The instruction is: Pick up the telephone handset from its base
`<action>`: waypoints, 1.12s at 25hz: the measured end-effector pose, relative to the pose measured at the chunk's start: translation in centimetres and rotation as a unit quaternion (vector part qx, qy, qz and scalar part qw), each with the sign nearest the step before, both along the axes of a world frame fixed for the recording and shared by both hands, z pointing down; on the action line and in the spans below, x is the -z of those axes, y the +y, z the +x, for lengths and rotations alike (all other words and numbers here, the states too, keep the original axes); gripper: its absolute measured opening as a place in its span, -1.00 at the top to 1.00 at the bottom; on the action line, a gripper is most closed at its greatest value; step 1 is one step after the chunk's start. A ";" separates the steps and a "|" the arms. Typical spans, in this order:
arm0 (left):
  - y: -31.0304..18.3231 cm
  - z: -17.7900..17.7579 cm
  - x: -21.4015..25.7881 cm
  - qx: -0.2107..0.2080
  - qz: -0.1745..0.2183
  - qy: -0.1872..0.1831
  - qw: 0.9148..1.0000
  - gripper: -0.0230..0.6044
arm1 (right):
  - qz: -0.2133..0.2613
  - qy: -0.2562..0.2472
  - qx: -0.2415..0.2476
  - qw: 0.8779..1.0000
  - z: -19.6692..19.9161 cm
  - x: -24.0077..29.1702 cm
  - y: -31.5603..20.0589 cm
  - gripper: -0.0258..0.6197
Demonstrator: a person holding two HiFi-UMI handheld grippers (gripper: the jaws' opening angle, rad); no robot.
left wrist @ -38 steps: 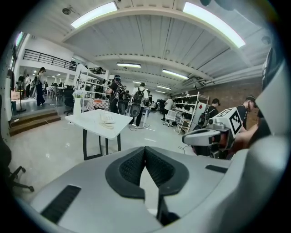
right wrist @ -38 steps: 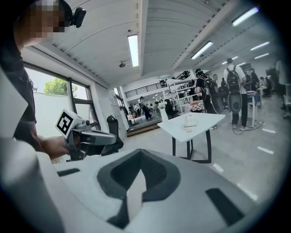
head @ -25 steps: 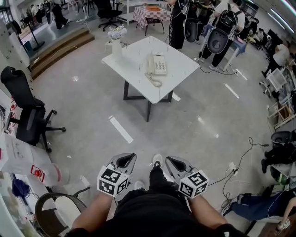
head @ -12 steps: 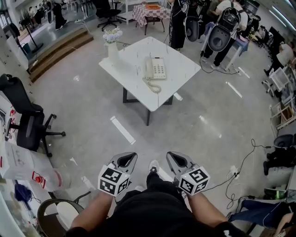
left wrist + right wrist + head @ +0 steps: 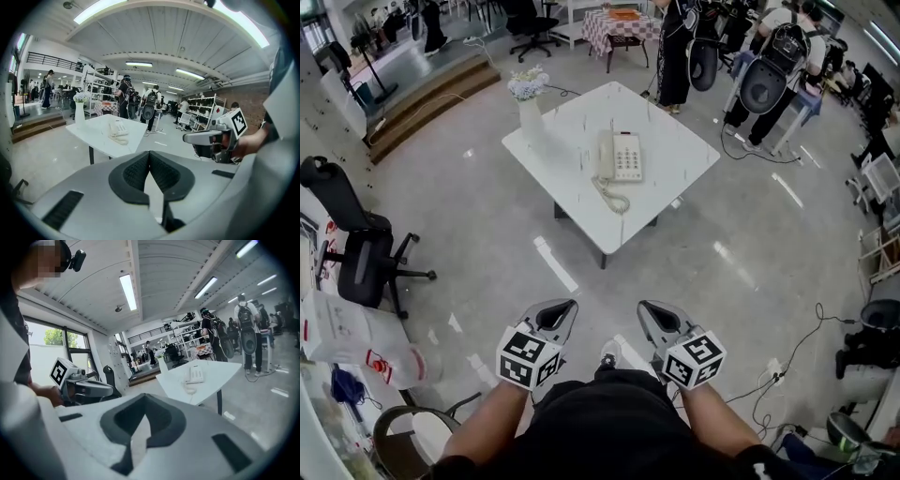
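Left gripper view looks along the left gripper [image 5: 150,157], whose two jaws are pressed together at the tips with nothing between them. The right gripper [image 5: 143,401] is likewise closed and empty. From the head view, both are held side by side close in front of the person, pointing outward over the bare grey floor [image 5: 487,216].

Well apart from them, farther out, stands a white table [image 5: 675,164]. The telephone [image 5: 626,157] lies near the middle of the table. The handset [image 5: 606,155] rests in place on the left side of its base. The coiled cord [image 5: 615,199] curls toward the table's near edge. A white vase [image 5: 531,108] with flowers stands at the table's left corner.

A black office chair [image 5: 356,253] sits off to the left of the scene. Several people [image 5: 675,47] stand beyond the table at the far right.
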State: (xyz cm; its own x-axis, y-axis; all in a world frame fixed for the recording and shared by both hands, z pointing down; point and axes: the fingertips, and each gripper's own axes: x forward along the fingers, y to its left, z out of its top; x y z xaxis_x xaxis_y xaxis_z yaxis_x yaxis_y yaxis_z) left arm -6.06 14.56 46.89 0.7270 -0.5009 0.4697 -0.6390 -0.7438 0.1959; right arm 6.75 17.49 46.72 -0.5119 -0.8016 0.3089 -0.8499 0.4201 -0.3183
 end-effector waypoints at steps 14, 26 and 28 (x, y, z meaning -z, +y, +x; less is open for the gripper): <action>-4.9 4.2 -1.6 0.034 -0.018 -0.015 0.999 0.92 | -0.003 -0.012 0.030 0.999 4.8 -1.4 -6.4 0.92; -7.2 5.2 -2.4 0.027 -0.025 -0.017 0.999 0.92 | -0.014 -0.015 0.037 0.999 4.7 -2.5 -8.0 0.92; -7.8 5.6 -2.4 0.019 -0.023 -0.014 0.999 0.92 | -0.014 -0.012 0.034 0.999 4.8 -2.5 -8.5 0.92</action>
State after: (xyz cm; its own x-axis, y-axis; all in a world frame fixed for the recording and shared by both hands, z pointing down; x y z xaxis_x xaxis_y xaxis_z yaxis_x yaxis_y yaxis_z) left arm -0.50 6.72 49.28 0.6933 -0.5062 0.5130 -0.6732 -0.7090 0.2102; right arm 11.51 9.03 49.20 -0.5721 -0.7564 0.3172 -0.8119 0.4671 -0.3502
